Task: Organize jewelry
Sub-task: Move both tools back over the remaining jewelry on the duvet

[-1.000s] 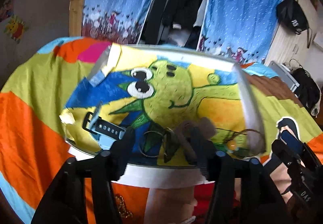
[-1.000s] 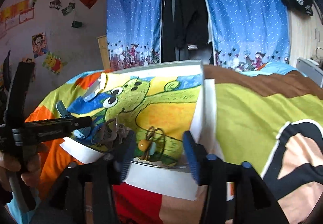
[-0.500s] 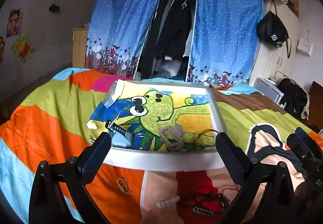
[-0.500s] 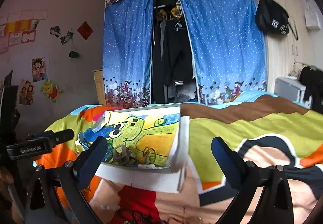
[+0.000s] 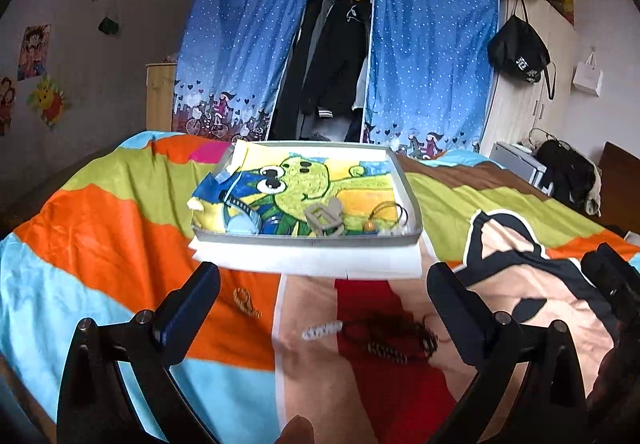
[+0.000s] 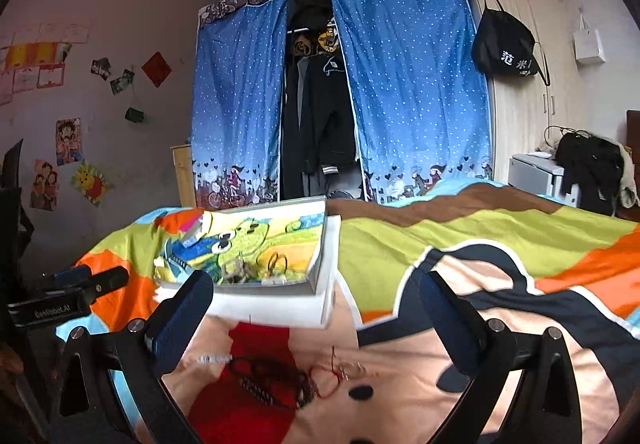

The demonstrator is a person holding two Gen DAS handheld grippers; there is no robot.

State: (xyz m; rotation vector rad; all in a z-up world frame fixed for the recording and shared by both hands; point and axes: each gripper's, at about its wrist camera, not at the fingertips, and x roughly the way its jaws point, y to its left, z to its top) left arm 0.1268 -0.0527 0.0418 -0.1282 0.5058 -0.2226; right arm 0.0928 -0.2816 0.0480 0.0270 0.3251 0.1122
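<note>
Both grippers empty, tray partly filled.

We find the left gripper [image 5: 322,280] and right gripper [image 6: 314,294] spread wide, holding nothing. The tray [image 5: 304,240] holds sorted jewelry; the dark necklace [image 5: 394,336] waits on the bedspread [image 5: 100,236], likely next.

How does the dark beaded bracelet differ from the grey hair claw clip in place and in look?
Place: the grey hair claw clip lies inside the tray, while the dark beaded bracelet lies on the bed cover in front of the tray.
Look: the clip is pale grey and stiff; the bracelet is dark and lies in loose loops.
Neither is held by a tool.
</note>
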